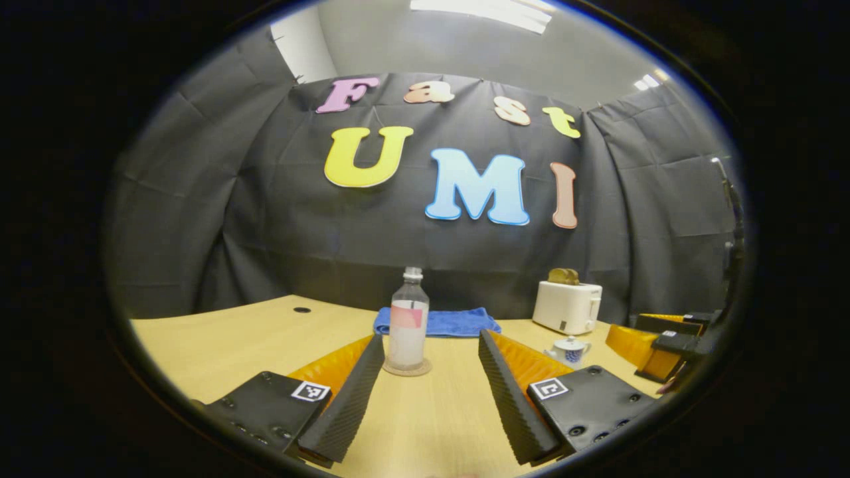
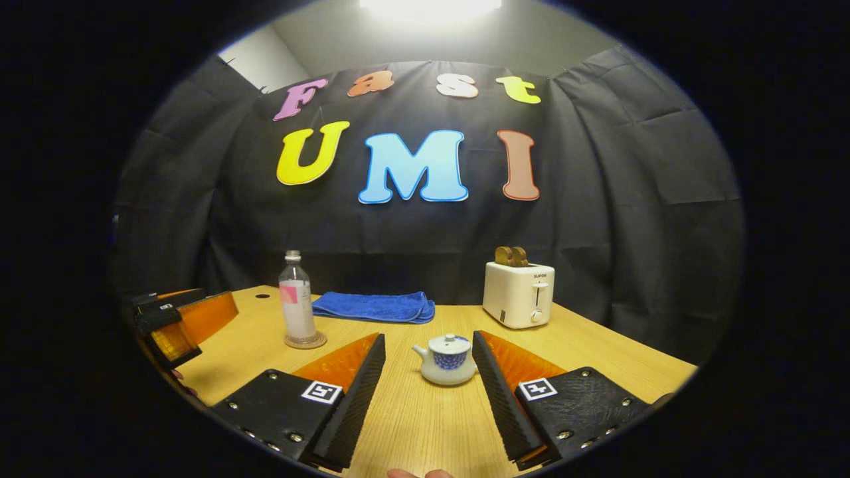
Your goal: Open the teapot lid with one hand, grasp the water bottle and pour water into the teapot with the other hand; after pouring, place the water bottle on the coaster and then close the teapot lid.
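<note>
A clear water bottle (image 1: 408, 318) with a pink label stands upright on a round coaster (image 1: 407, 367), just beyond my open left gripper (image 1: 431, 336) and closer to its left finger. The small white teapot with blue pattern (image 1: 570, 350) sits to the right, partly behind the right finger. In the right gripper view the teapot (image 2: 448, 358) stands with its lid (image 2: 449, 343) on, between the fingers of my open right gripper (image 2: 428, 336), untouched. The bottle (image 2: 297, 309) and coaster (image 2: 305, 342) lie to its left, with the left gripper (image 2: 179, 322) at the far left.
A white toaster (image 2: 519, 292) holding bread stands at the back right of the wooden table (image 2: 425, 425). A folded blue towel (image 2: 375, 307) lies behind the bottle and teapot. The right gripper (image 1: 664, 338) appears at the right edge of the left gripper view.
</note>
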Available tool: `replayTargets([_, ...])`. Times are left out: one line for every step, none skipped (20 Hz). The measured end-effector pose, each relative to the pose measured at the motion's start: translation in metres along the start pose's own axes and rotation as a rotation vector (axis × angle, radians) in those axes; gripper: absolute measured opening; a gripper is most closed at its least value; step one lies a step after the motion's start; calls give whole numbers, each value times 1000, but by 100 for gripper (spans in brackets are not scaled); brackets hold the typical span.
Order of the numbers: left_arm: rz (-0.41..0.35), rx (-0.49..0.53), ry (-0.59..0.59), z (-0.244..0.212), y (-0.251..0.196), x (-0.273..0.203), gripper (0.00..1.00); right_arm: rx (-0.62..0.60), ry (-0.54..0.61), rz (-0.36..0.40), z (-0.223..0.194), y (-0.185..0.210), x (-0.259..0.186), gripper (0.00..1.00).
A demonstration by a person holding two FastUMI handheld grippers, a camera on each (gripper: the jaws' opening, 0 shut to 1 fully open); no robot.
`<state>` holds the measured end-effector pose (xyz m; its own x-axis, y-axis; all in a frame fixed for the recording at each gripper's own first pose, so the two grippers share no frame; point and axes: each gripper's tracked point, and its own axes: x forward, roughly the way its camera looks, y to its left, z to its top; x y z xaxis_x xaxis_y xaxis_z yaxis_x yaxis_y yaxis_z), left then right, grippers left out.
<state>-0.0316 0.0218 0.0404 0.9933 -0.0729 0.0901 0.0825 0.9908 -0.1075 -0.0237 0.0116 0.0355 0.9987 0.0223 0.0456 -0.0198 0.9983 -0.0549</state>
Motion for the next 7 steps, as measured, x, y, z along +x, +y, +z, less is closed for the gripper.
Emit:
replayTargets([1, 13, -12, 1, -4, -5, 99, -6, -17, 4, -1, 4, -7, 82])
replayTargets([-3, 22, -17, -2, -9, -8, 99, -11, -37, 1, 1, 6, -11, 81])
replayTargets([-8, 31, -18, -6, -13, -10, 99, -15, -48, -1, 2, 6, -13, 81])
replayTargets([-2, 38, -17, -10, -12, -9, 99, -13, -50, -5, 0, 5, -13, 81])
replayTargets([1, 37, -18, -12, -12, -8, 99, -6, -42, -7, -4, 3, -11, 81])
replayTargets([-3, 27, -13, -15, -13, -7, 99, 10, -29, -13, -9, -2, -10, 81])
replayTargets([-6, 17, -6, -19, -14, -5, 99, 29, -10, -16, -16, -4, -7, 81])
